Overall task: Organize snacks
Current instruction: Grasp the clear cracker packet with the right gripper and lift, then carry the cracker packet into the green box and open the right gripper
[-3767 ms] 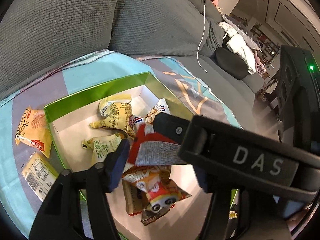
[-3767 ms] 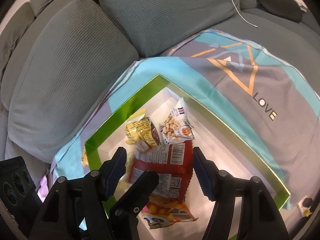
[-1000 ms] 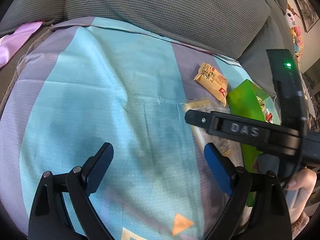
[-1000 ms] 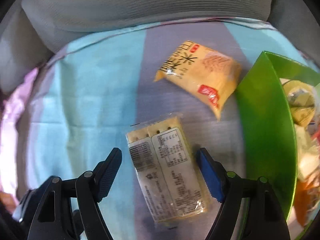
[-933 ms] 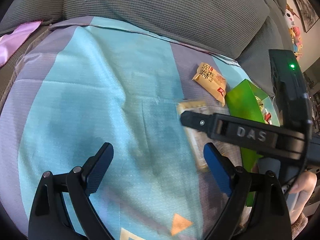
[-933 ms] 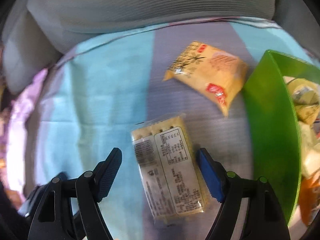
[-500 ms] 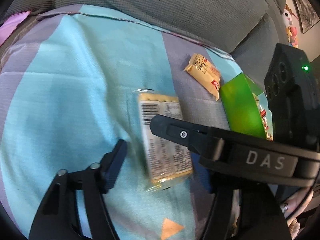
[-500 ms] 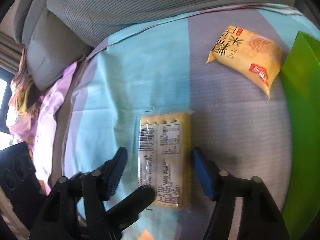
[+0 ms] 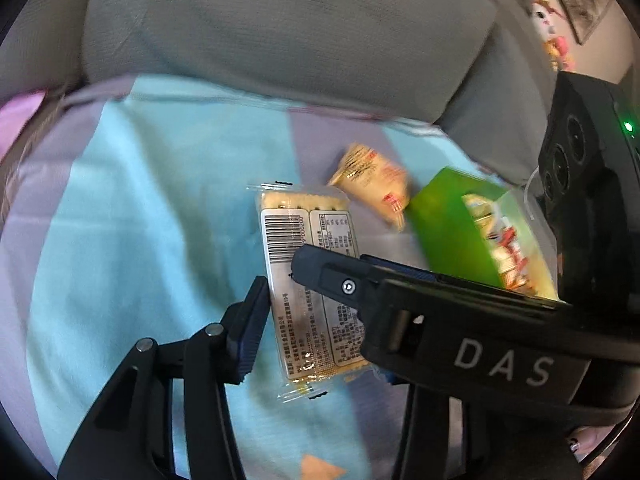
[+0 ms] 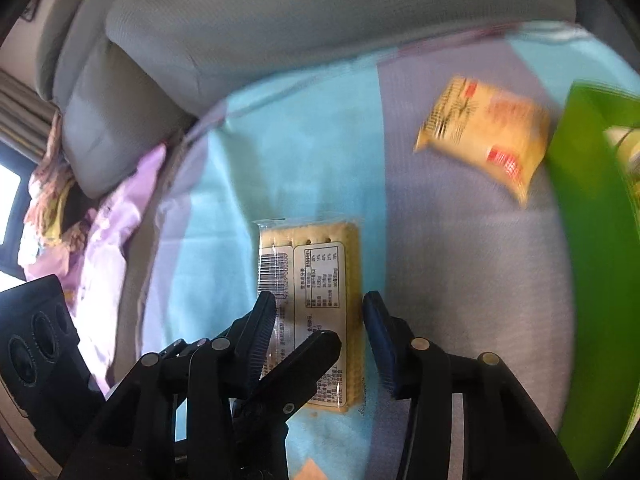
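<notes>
A clear cracker packet (image 9: 308,280) with a barcode label lies on the blue and grey blanket; it also shows in the right wrist view (image 10: 312,308). My left gripper (image 9: 316,320) and my right gripper (image 10: 320,328) both close around its long sides, pads at or touching its edges. A yellow snack bag (image 9: 372,188) lies beyond it, also in the right wrist view (image 10: 484,140). The green box (image 9: 452,232) with several snacks inside stands to the right, its wall also in the right wrist view (image 10: 592,240).
Grey sofa cushions (image 9: 280,32) rise behind the blanket (image 9: 140,220). A pink cloth (image 10: 116,224) lies at the left edge. The other gripper's body crosses each view, on the right (image 9: 500,344) and at the lower left (image 10: 36,344).
Both grippers have moved in over the cracker packet and narrowed from wide open until their fingers flank it. The packet now lies straight between the fingers.
</notes>
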`<control>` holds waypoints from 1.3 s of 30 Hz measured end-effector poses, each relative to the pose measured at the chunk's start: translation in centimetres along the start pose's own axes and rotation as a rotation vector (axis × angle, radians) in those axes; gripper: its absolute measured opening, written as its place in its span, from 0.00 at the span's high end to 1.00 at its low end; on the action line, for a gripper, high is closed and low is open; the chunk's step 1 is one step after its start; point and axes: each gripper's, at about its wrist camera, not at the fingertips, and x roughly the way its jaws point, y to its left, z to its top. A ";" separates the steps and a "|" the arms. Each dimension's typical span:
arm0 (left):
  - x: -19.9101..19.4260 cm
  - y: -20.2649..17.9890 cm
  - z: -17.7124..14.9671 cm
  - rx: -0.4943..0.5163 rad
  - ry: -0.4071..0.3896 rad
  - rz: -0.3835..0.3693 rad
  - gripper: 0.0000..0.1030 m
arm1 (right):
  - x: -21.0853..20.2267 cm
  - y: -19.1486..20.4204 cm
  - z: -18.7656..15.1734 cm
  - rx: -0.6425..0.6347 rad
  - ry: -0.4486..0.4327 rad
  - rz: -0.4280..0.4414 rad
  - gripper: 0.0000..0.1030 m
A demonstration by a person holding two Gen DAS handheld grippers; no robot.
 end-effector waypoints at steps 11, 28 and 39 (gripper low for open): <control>-0.4 -9.5 1.6 0.174 -0.056 -0.094 0.56 | -9.5 -4.0 -0.3 0.089 -0.265 -0.022 0.52; 4.4 -18.6 0.3 0.294 0.063 -0.231 0.56 | -15.4 -13.6 -2.9 0.329 -0.411 -0.120 0.52; 6.9 -20.1 -0.6 0.279 0.152 -0.254 0.55 | -15.0 -17.0 -3.8 0.422 -0.360 -0.165 0.52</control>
